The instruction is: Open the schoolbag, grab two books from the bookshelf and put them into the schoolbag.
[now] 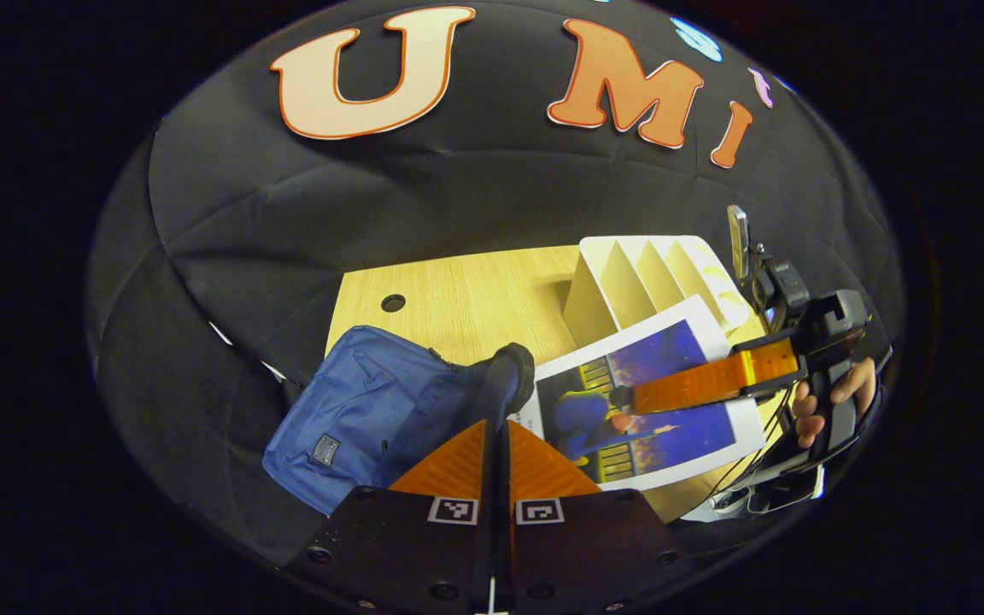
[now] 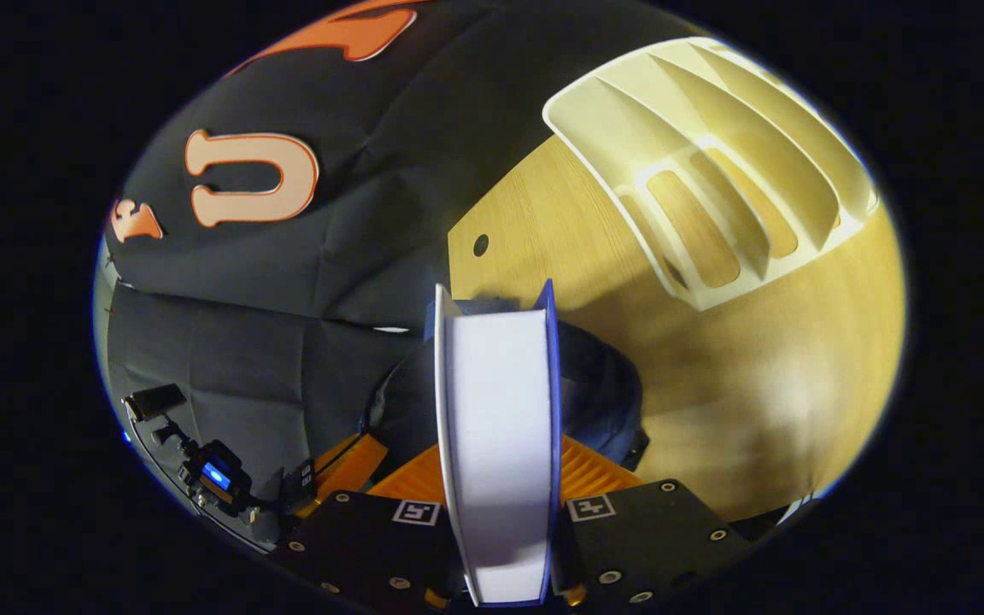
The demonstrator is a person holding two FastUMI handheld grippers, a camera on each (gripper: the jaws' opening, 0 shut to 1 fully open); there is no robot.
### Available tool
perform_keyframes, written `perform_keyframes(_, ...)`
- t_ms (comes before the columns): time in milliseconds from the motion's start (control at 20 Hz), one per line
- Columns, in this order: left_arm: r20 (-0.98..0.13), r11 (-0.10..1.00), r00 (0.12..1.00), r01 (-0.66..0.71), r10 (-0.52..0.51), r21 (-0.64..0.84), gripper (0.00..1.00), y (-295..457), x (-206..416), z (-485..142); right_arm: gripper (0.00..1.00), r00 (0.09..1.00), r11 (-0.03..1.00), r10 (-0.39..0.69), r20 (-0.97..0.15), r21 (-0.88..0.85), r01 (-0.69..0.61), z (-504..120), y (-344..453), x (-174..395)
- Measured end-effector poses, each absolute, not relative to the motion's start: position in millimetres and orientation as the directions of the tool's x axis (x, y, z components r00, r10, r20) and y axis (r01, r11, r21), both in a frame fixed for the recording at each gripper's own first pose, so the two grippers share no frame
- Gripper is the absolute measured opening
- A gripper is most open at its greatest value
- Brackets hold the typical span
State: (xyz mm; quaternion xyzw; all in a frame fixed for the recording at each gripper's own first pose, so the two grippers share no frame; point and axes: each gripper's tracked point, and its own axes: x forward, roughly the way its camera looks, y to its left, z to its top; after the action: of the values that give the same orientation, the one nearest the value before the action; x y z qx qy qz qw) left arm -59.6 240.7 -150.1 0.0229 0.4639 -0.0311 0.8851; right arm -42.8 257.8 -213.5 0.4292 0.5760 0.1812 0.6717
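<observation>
right tool pinching book edge-on above schoolbag, left tool clamped on bag's flap, bookshelf behind

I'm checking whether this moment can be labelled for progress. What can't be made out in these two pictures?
- Inside of the schoolbag: left gripper view, hidden by its own flap, which the left gripper pinches.
- Bag opening: right gripper view, blocked by the book held edge-on in the right gripper.
- Whether another book is already inside: cannot tell.
- Bookshelf: its right part is hidden behind the right gripper.

Black cloth wall behind light wooden table.
</observation>
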Motion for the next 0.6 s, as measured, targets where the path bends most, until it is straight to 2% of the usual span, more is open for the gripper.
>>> perform_keyframes(50, -0.825, 0.997, 0.565, 0.080, -0.033, 0.015, 0.02, 240, -59, -149, 0.39, 0.254, 0.554, 0.750, -0.610, 0.790, 0.261, -221, 265, -51)
perform_keyframes(200, -0.830, 0.996, 0.556, 0.088, -0.038, 0.013, 0.02, 236, -57, -151, 0.39, 0.278, 0.539, 0.737, -0.616, 0.783, 0.310, -252, 283, -56)
perform_keyframes(250, -0.833, 0.996, 0.552, 0.089, -0.041, 0.010, 0.06, 234, -57, -152, 0.39, 0.288, 0.536, 0.732, -0.617, 0.783, 0.316, -261, 289, -56)
perform_keyframes(350, -0.835, 0.996, 0.549, 0.092, -0.039, 0.015, 0.02, 232, -57, -153, 0.39, 0.313, 0.514, 0.731, -0.606, 0.791, 0.332, -264, 299, -51)
perform_keyframes(600, -0.839, 0.993, 0.542, 0.114, -0.039, 0.028, 0.02, 223, -61, -156, 0.39, 0.328, 0.480, 0.744, -0.582, 0.807, 0.344, -282, 343, -49)
